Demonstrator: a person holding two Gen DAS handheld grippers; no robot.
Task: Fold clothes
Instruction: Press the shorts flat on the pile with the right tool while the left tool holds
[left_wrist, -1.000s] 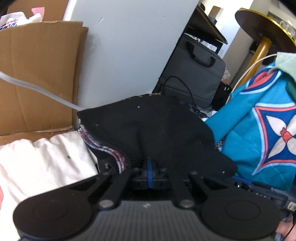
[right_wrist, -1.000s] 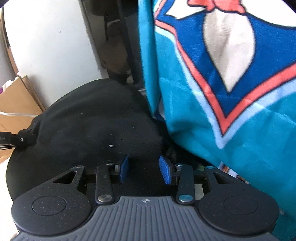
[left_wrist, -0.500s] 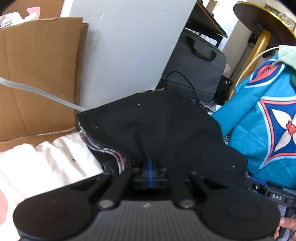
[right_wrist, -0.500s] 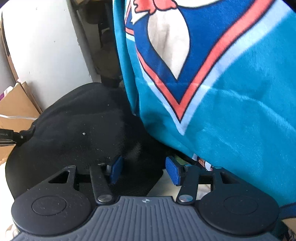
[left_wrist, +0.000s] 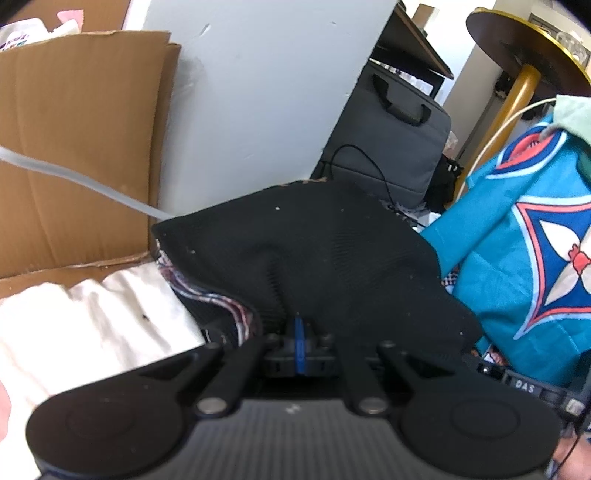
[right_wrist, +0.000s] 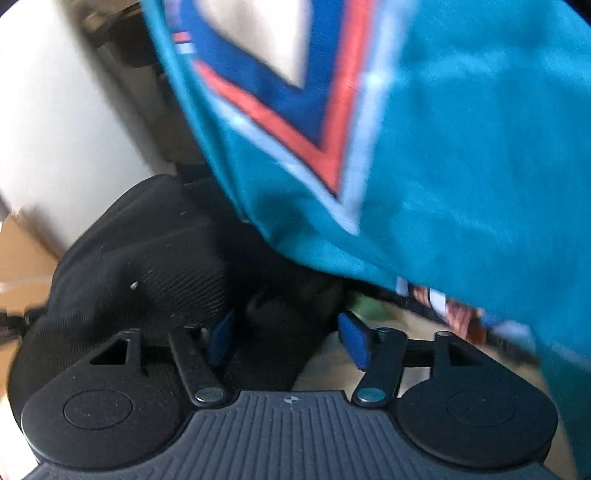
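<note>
Left gripper points level and pinches the black cloth tight, lifted beside the teal blanket, while right gripper stands wide, black cloth lying between its pads.

The black knit garment is bunched and draped in a mound, its ribbed weave flecked with pale lint, one gathered fold pinched tight at its near edge. A plaid-lined edge shows beneath its left side, where it lies against white cloth. In the right wrist view the same black garment sits partly under a hanging teal cloth with a red, blue and white diamond pattern, blurred there.
</note>
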